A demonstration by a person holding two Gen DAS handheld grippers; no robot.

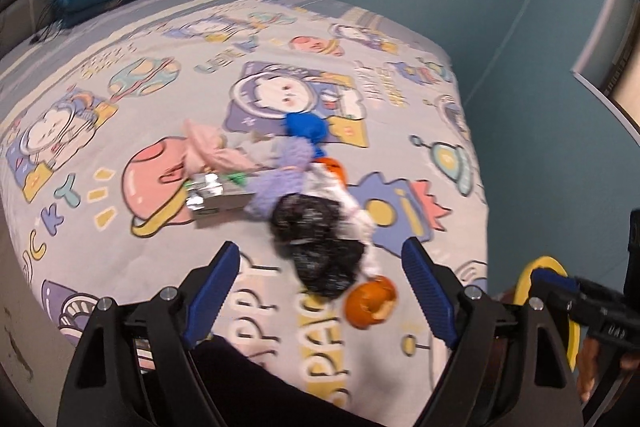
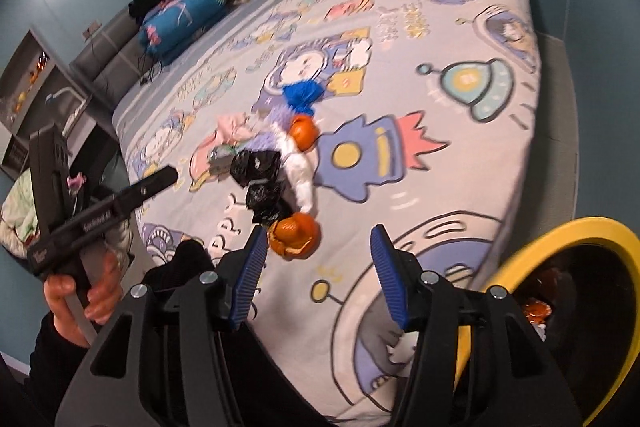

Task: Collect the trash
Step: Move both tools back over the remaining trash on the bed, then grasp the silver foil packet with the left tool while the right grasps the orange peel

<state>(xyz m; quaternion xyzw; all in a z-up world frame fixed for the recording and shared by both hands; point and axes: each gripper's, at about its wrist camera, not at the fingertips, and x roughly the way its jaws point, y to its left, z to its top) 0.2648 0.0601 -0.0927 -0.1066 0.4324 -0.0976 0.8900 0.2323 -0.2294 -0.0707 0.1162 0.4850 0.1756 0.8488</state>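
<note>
A heap of trash lies mid-bed on the cartoon sheet [image 1: 120, 87]: a black bag [image 1: 320, 247] [image 2: 260, 179], a white bag [image 2: 300, 175], two orange peels [image 1: 370, 301] [image 2: 294, 235], blue [image 1: 306, 129] and purple [image 1: 280, 175] crumpled pieces, a pink wrapper [image 1: 208, 151] and a silvery box [image 1: 216, 199]. My left gripper [image 1: 320, 291] hovers open over the near end of the heap, nothing between its pads. My right gripper [image 2: 320, 279] is open and empty beside the nearest peel. A yellow-rimmed bin [image 2: 560, 227] stands at the bed's right corner, with trash inside.
Folded blankets and a blue pillow [image 2: 180, 15] with a black garment on top sit at the headboard. A shelf unit [image 2: 36, 87] and a clothes pile [image 2: 16, 211] stand left of the bed. A hand holds the left gripper [image 2: 164, 175]. Blue walls surround the bed.
</note>
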